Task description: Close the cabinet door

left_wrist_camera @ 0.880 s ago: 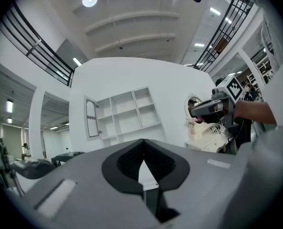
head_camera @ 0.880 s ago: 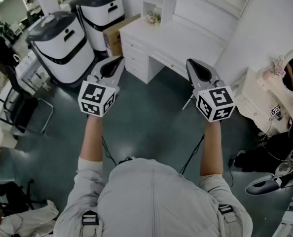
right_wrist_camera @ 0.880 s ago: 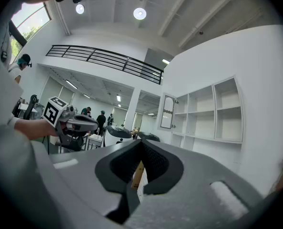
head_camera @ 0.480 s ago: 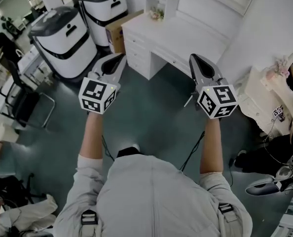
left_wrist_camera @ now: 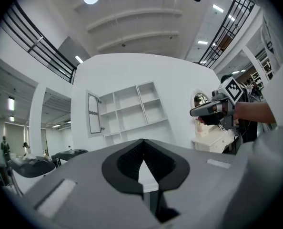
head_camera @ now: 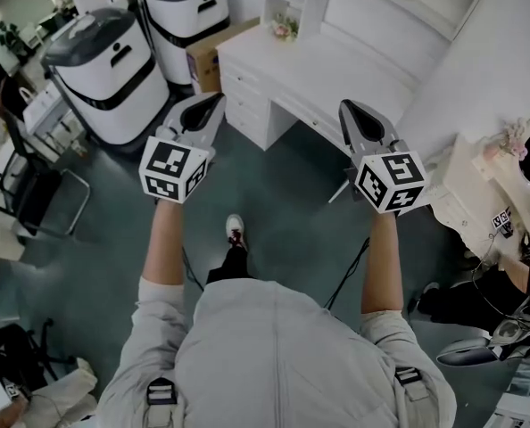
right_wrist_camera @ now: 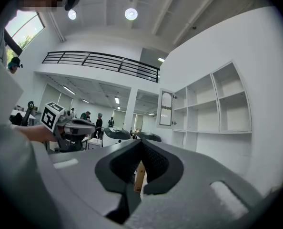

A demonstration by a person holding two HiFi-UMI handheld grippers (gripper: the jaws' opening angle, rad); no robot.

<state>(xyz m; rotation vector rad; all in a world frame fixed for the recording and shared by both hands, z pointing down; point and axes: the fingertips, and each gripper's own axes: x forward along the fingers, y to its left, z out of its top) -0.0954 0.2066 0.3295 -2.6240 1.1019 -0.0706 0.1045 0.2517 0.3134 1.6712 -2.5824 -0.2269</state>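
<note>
Seen from above, a person stands on a dark green floor with both forearms stretched forward, holding 1 gripper in each hand. The left gripper and the right gripper are level, well apart from each other, and both point toward a white bench with drawers that stands against the wall. Each gripper view shows its jaws pressed together at the tips with nothing pinched between them. Above the bench, a white open shelf unit is fixed to the wall. The cabinet door, a narrow white panel with an arched inset, stands open at the left end of that shelf unit, well apart from both grippers and untouched. To the left of the bench, a brown cardboard box sits beside 2 rounded white and dark grey machines. 1 shoe of the person shows on the floor between the arms. Other people stand far off in the hall at the left.
</note>
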